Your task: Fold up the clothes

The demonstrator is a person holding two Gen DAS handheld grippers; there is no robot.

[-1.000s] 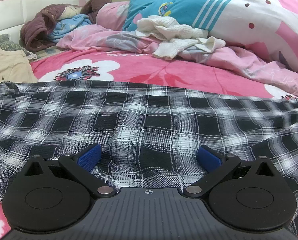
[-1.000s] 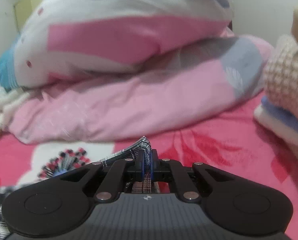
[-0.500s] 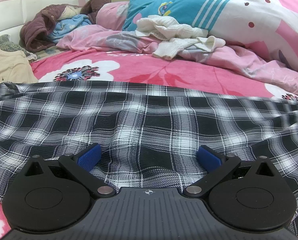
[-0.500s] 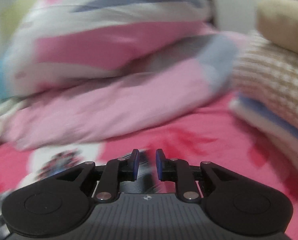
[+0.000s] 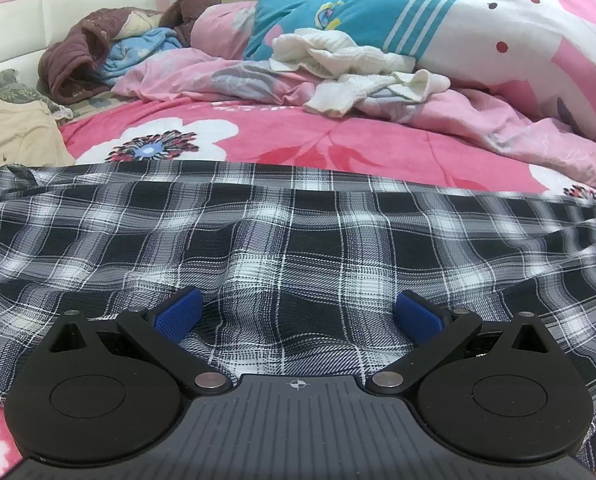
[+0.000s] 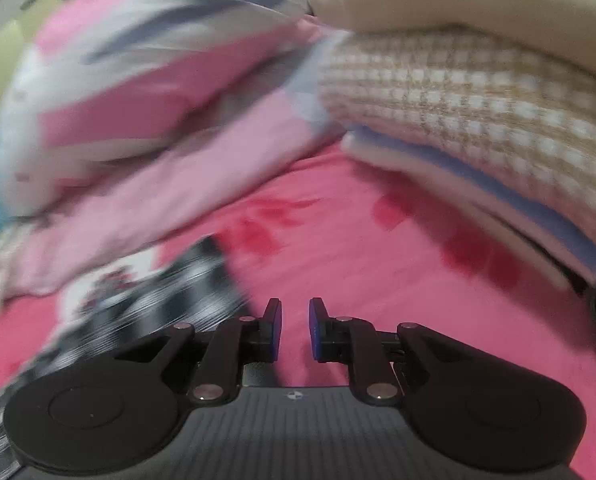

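A black-and-white plaid garment [image 5: 298, 248] lies spread flat across the pink floral bedspread [image 5: 298, 140]. My left gripper [image 5: 298, 312] is wide open and rests low on the plaid cloth, with a raised fold between its blue pads [image 5: 178, 312]. My right gripper [image 6: 295, 328] is open a little and empty above the bedspread [image 6: 358, 280]. A corner of the plaid garment [image 6: 178, 288] lies to its left, apart from the fingers. The right wrist view is blurred by motion.
A stack of folded clothes [image 6: 478, 120] stands at the right, near the right gripper. A pink quilt and pillows [image 5: 498, 40], white crumpled clothes [image 5: 358, 68], a maroon jacket [image 5: 86, 56] and a beige garment [image 5: 14, 132] lie beyond.
My right gripper has opened and let go of the plaid corner, which dropped to the bed on its left. It has swung right toward the folded stack. The left gripper has not moved.
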